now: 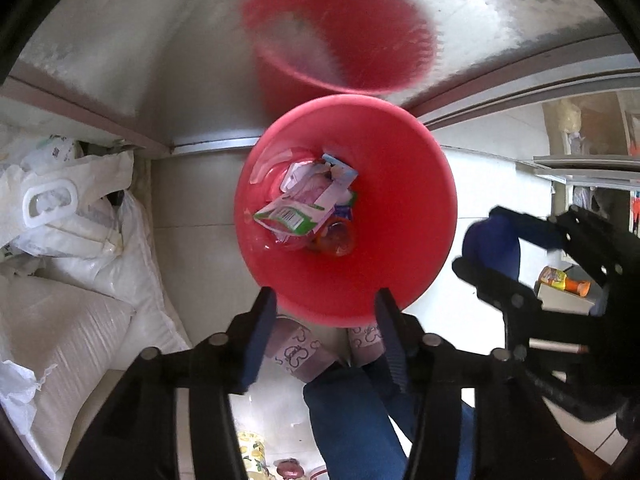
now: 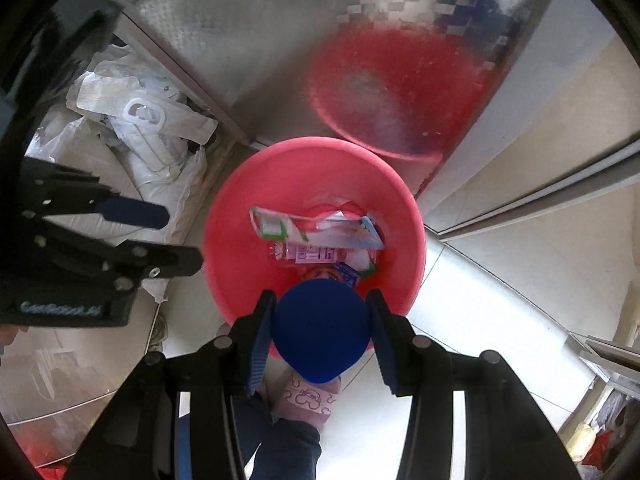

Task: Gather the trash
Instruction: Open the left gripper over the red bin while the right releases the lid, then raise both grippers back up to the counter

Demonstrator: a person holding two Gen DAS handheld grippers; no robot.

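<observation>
White tiled floor (image 2: 500, 300) w/ a shiny patterned metal panel (image 2: 240, 40) rising behind it, which mirrors a blurred red shape. Red bin (image 1: 408, 240) stands on the floor right against the panel's base, seen from above in both views; inside at the bottom lie crumpled wrappers (image 1: 308, 200), incl. a green-and-white packet w/ a barcode, some pink and light-blue packaging and something orange-ish. Left of the bin, white sacks and plastic bags (image 1: 80, 220) are piled along the wall. Left gripper (image 1: 324, 312) points down over the near rim of the bin, jaws apart at a medium gap, nothing between the pads, only the bin rim and the floor show through. Right gripper (image 2: 320, 320) also points down over the bin's near edge and is clamped on a blue cap-like object (image 2: 320, 328), rounded, pads pressing on both its sides; the object hangs above the bin's near rim, not in the bin yet. Below both grippers: person's legs in blue jeans (image 1: 352, 420) and pink patterned slippers (image 2: 308, 400), standing just beside the bin. In left wrist view the right gripper shows at the right side w/ the blue object, and beyond it a small orange-capped container (image 1: 560, 280) sits on a pale box; can't tell what it is.
</observation>
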